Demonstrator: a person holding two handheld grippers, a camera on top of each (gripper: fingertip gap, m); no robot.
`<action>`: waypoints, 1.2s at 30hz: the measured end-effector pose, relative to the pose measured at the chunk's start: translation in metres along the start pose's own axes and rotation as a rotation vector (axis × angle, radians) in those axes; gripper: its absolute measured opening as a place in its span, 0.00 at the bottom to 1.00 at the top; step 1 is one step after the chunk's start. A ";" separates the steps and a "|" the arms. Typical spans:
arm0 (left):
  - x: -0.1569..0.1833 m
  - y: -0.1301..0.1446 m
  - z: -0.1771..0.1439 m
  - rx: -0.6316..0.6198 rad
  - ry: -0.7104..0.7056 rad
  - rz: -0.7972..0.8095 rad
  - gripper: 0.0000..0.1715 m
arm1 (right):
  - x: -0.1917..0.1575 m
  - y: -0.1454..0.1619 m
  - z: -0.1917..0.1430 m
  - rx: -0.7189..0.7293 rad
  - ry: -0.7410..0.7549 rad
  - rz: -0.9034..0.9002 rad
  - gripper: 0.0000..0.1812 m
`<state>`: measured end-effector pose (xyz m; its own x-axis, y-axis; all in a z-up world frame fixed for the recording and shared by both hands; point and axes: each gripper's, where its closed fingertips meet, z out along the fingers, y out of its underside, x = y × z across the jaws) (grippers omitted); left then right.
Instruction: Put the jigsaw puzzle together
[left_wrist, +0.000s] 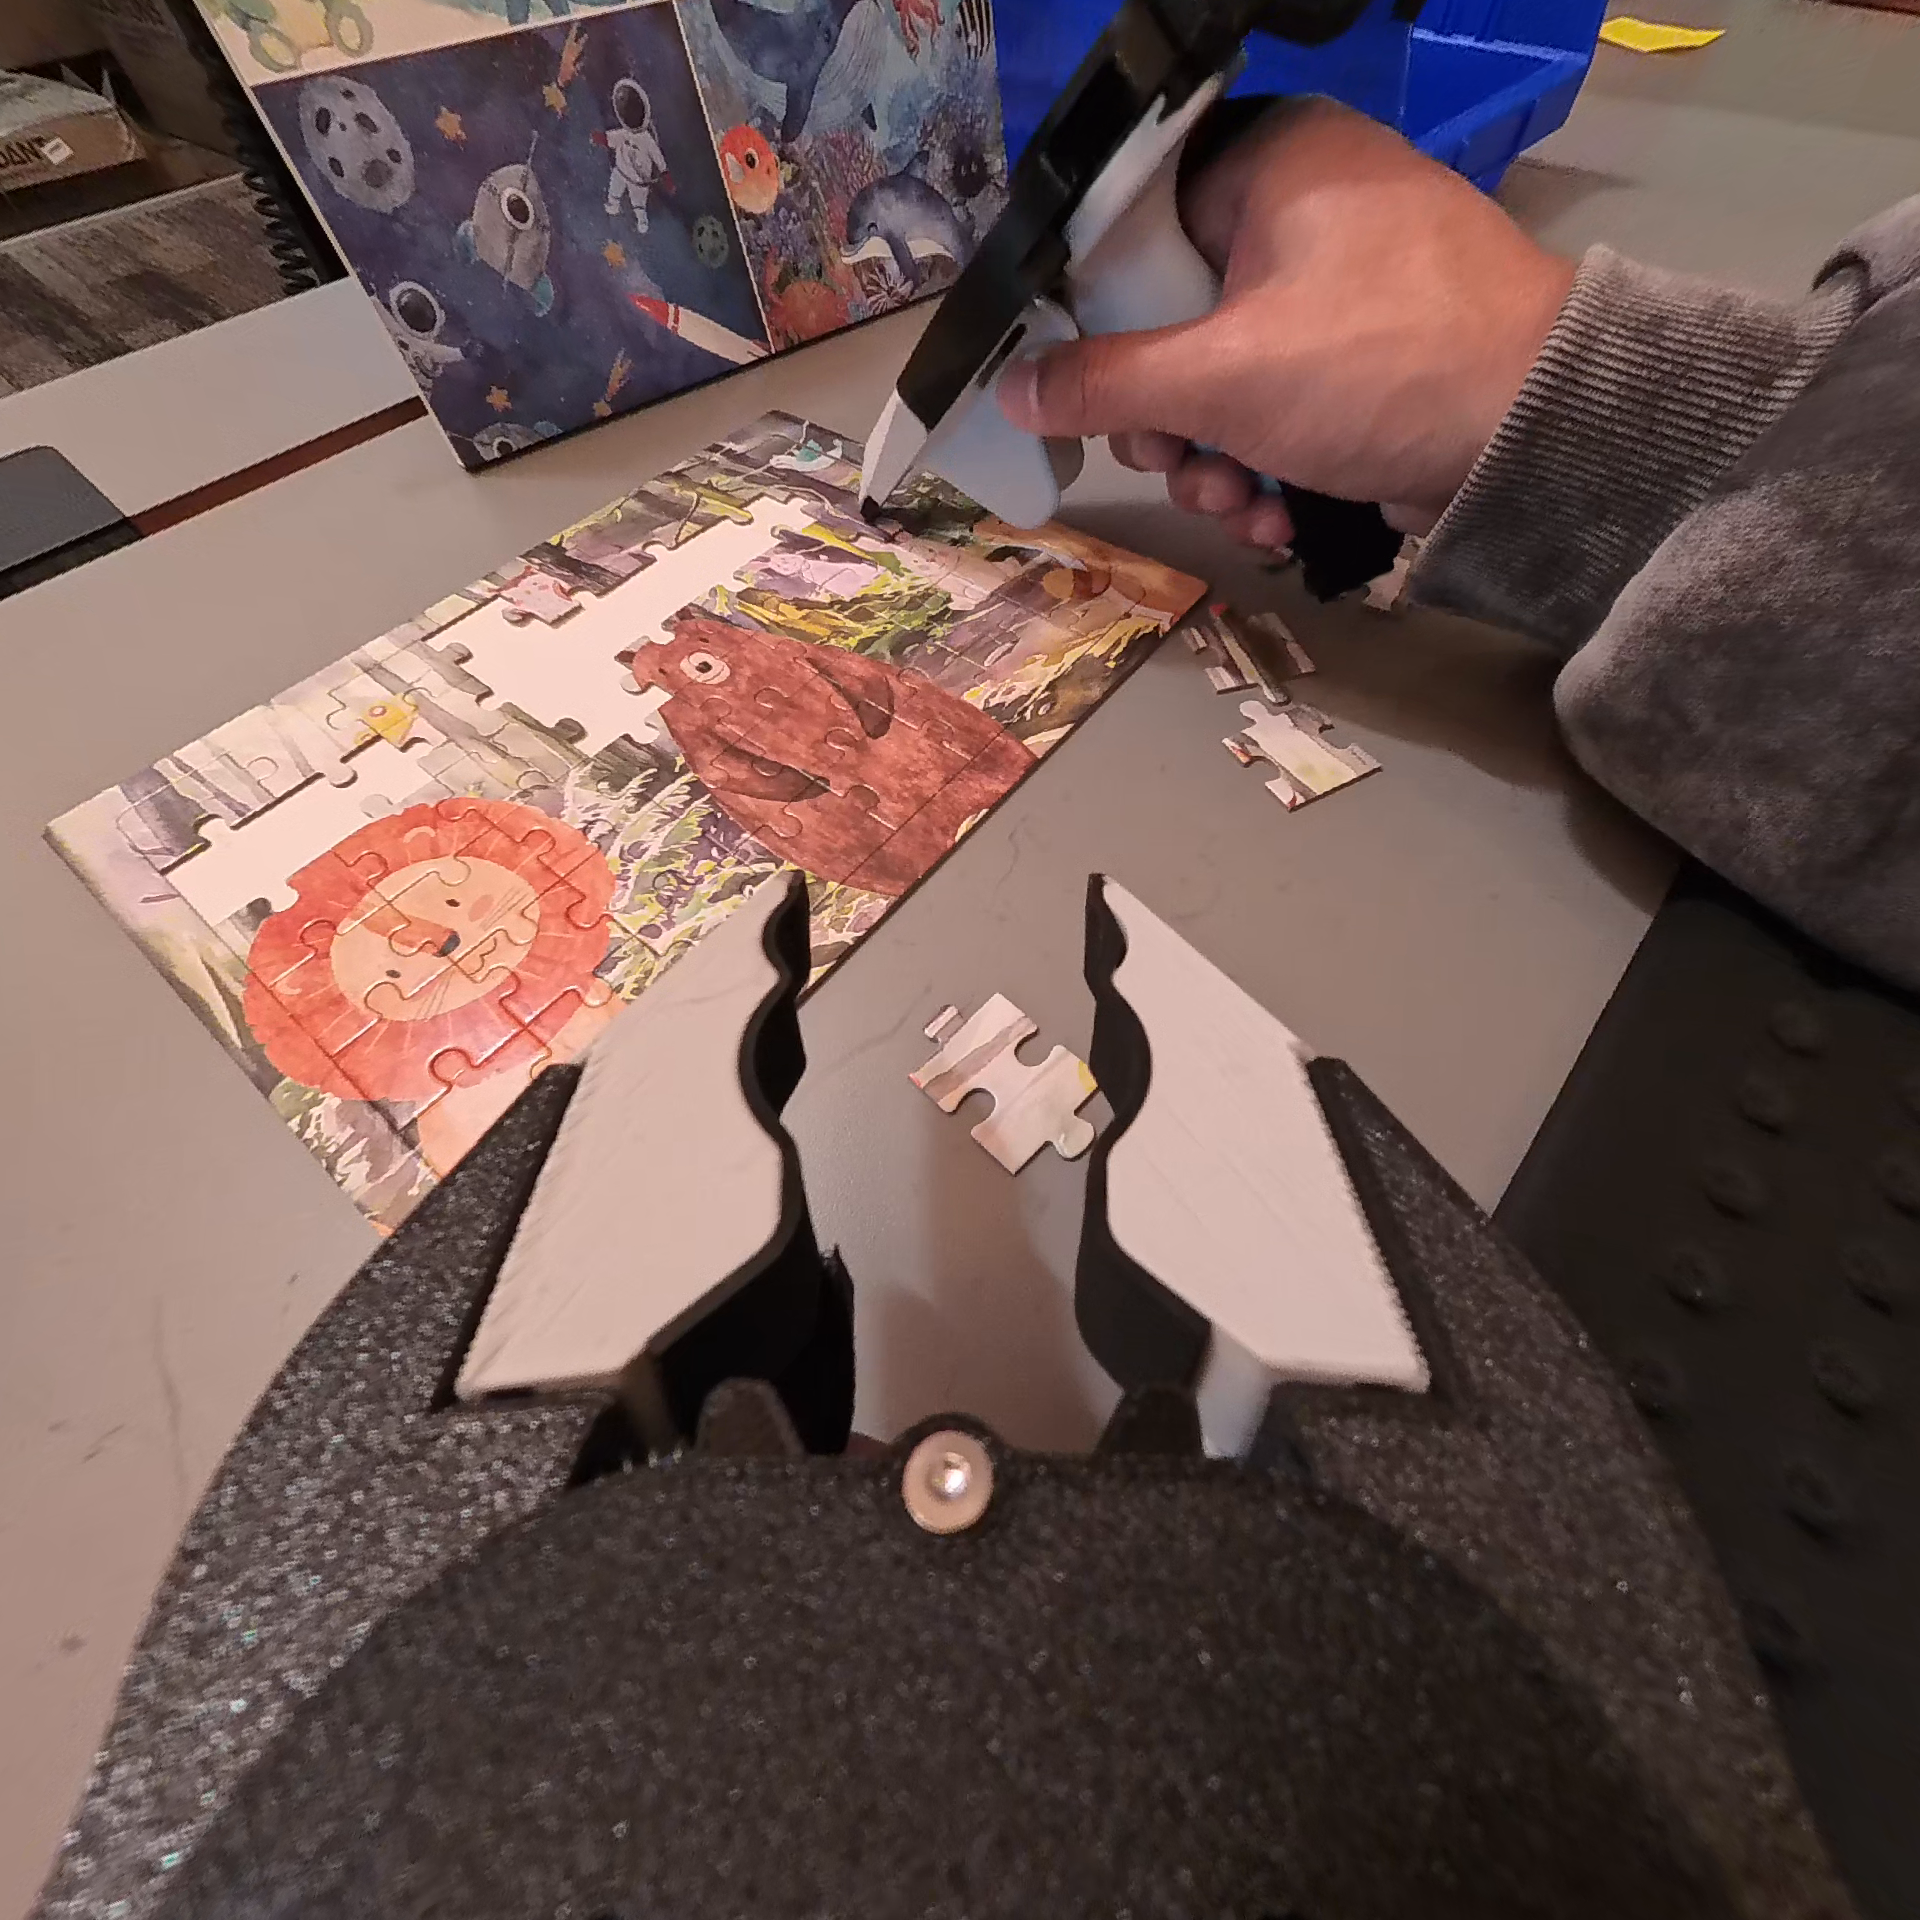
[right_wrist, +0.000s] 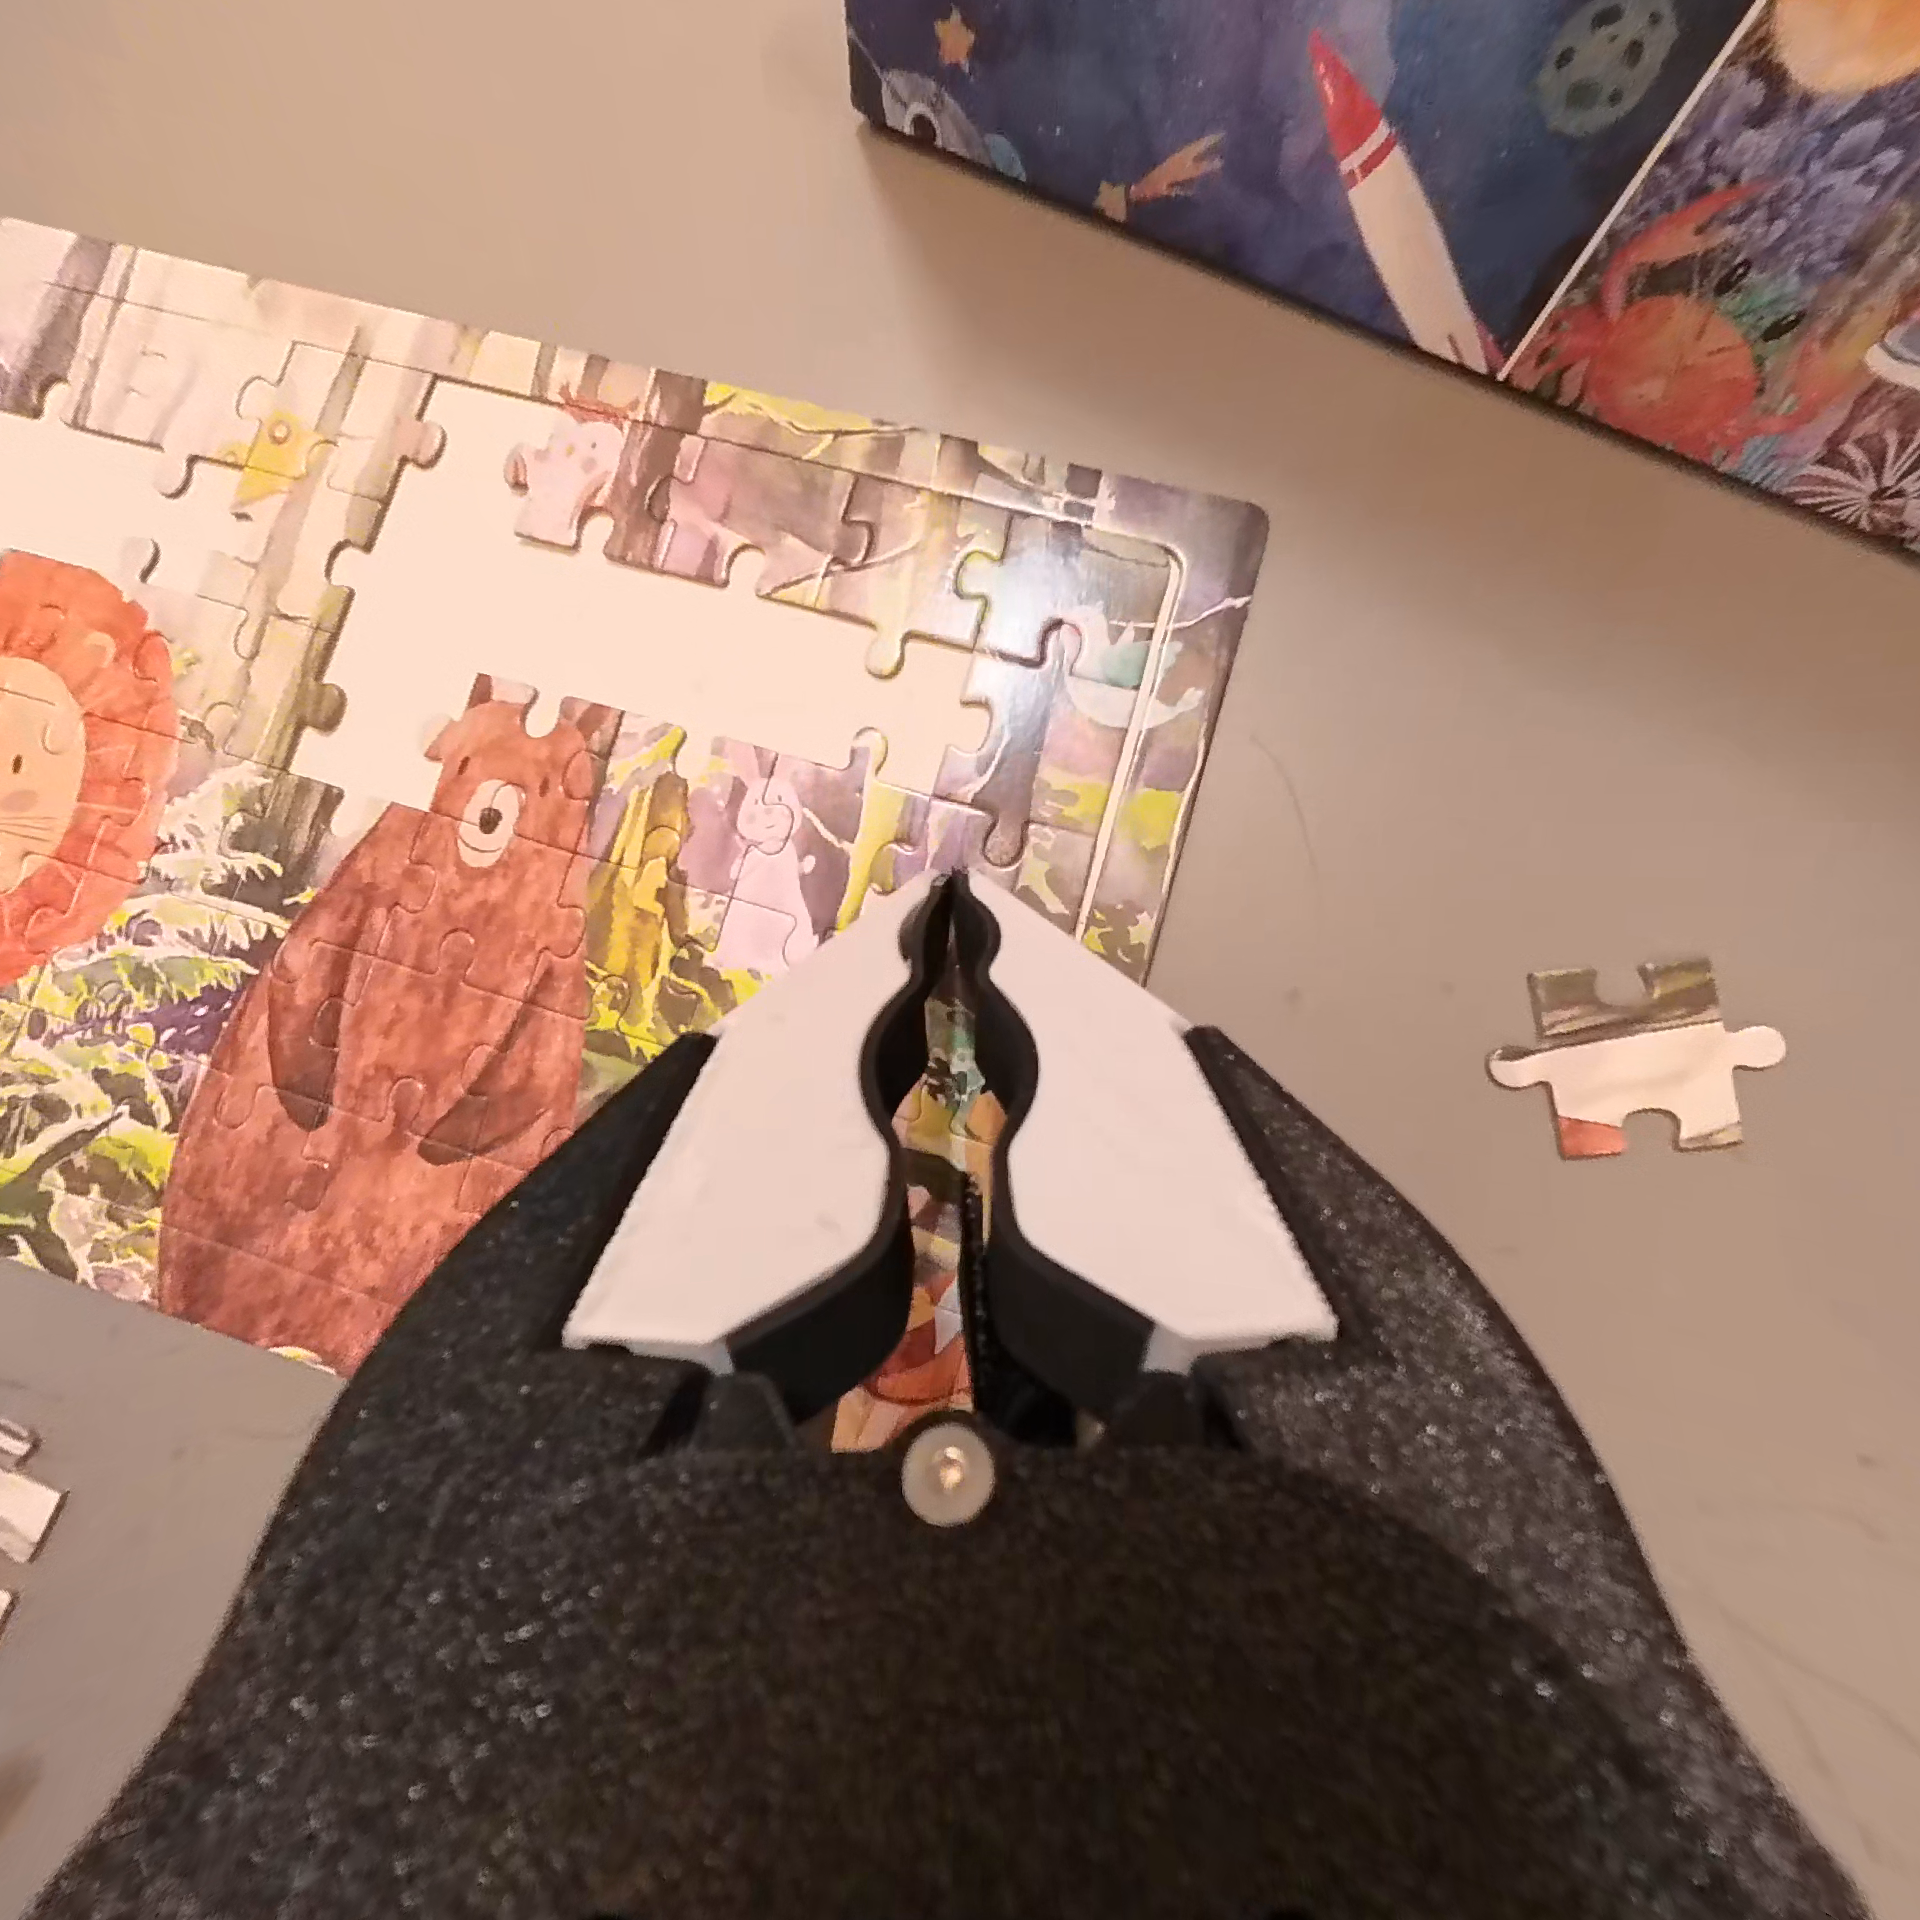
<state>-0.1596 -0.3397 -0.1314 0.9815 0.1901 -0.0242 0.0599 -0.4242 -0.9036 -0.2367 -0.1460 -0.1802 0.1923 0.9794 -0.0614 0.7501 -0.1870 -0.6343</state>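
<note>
I see the puzzle (right_wrist: 623, 831) flat on the tabletop (right_wrist: 1455, 727), mostly built: lion, bear, forest, white gaps across its middle. Loose pieces (left_wrist: 1299, 753) lie beside it; another piece (right_wrist: 1631, 1070) lies apart.

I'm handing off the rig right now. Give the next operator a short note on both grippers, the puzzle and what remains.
Left gripper: open, empty, above the table near a loose piece.
Right gripper: shut, tips down on the puzzle near its right end; whether it holds anything can't be told.
Done: lion, bear and most of the border.
Left: the white gap across the upper middle. More loose pieces lie on the table beside the puzzle, one off its right end.
The box stands behind.
</note>
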 end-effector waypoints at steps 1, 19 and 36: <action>0.000 0.000 0.000 0.000 0.000 0.000 0.31 | 0.000 0.000 0.000 -0.002 0.001 -0.002 0.00; -0.001 0.000 0.000 0.000 0.000 0.000 0.31 | -0.003 -0.008 -0.006 0.053 0.060 -0.103 0.00; -0.004 -0.005 -0.006 0.035 -0.024 -0.001 0.29 | 0.044 -0.024 -0.039 0.154 -0.027 -0.112 0.03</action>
<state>-0.1629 -0.3438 -0.1246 0.9768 0.2116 -0.0328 0.0543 -0.3930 -0.9179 -0.2219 -0.1014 -0.1378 0.0942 0.9956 -0.0029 0.6596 -0.0646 -0.7489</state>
